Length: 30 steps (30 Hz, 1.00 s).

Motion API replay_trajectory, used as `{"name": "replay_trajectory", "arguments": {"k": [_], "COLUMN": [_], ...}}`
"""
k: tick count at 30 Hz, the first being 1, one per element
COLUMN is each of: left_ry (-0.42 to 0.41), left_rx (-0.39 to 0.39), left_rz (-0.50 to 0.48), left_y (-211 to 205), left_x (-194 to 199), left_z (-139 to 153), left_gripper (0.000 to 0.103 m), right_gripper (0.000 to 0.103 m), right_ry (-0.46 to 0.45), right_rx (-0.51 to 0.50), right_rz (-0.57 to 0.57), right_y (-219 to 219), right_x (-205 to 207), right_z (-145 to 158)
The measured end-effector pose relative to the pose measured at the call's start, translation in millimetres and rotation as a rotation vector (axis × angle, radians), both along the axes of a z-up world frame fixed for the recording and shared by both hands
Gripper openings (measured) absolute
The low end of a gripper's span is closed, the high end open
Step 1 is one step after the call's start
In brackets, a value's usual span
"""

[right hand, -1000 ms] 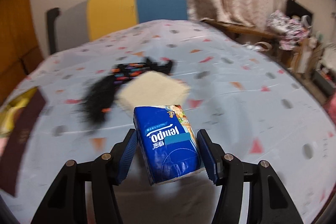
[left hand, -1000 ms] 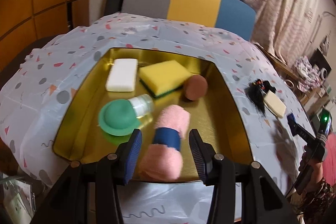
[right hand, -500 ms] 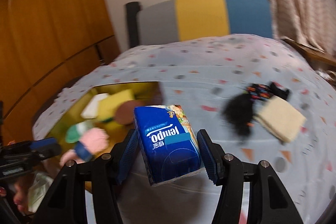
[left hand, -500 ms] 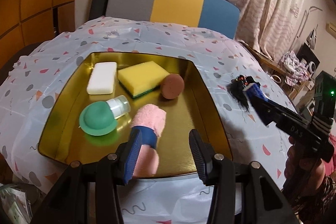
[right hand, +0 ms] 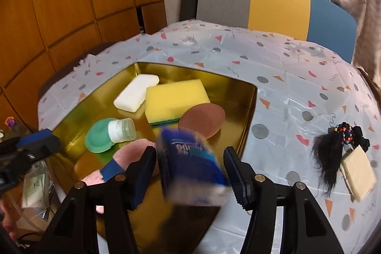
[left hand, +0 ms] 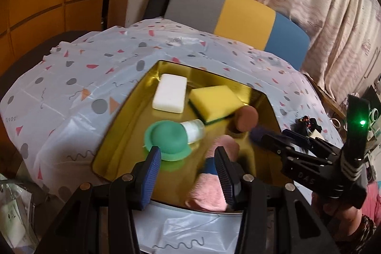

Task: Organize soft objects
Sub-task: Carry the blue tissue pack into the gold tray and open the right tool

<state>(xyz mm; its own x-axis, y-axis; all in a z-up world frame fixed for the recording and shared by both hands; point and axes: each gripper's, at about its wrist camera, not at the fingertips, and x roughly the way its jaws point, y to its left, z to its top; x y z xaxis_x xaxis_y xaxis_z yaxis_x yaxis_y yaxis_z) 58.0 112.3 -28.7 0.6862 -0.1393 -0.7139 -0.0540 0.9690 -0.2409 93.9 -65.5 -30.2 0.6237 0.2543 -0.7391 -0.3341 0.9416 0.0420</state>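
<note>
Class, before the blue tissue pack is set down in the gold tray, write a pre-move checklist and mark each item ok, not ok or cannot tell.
1. Blue tissue pack between the right hand-held gripper fingers: ok.
2. Firmly gripped: cannot tell; it looks tilted and blurred.
3. Pack over the gold metal tray: ok.
4. Bare tray floor near the front: ok.
5. Left hand-held gripper empty: ok.
6. Pink rolled towel clear of the landing spot: cannot tell.

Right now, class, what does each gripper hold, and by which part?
Right gripper: blue tissue pack, gripped by its two sides. Left gripper: nothing held.
</note>
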Motion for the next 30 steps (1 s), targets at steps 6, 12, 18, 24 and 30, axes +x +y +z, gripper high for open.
{"name": "replay_trajectory", "arguments": {"k": [6,12,18,24,30], "left_ry": [0.01,0.012,0.018,0.04,0.024], "left_rx": [-0.009,-0.018,-0.018,-0.006,0.022], "left_rz": [0.002,-0.029,-0.092,-0.194,-0.349], "left_y": [3,-4,-22,-54,-96], "left_x": [0,0,-3,-8,-19], "left_z": [-2,-4,-5,-8,-5], "left_gripper": [0.047,0.047,0.047,0.047,0.047], "right_gripper": [0.06,0.062,0.075,0.075,0.076], "right_ry": [0.007,-0.049,-0.139,-0.089,0.004], "right_rx": [-0.033,0.012,0.115,0.111,0.076], "right_rz": [-0.005,-0.055,-0.157,-0.232,-0.293], "right_y": [5,-16,-56,-87,-121], "right_x": [10,0,-17,-25,-36], "right_z": [-10,8,37,28,-6]}}
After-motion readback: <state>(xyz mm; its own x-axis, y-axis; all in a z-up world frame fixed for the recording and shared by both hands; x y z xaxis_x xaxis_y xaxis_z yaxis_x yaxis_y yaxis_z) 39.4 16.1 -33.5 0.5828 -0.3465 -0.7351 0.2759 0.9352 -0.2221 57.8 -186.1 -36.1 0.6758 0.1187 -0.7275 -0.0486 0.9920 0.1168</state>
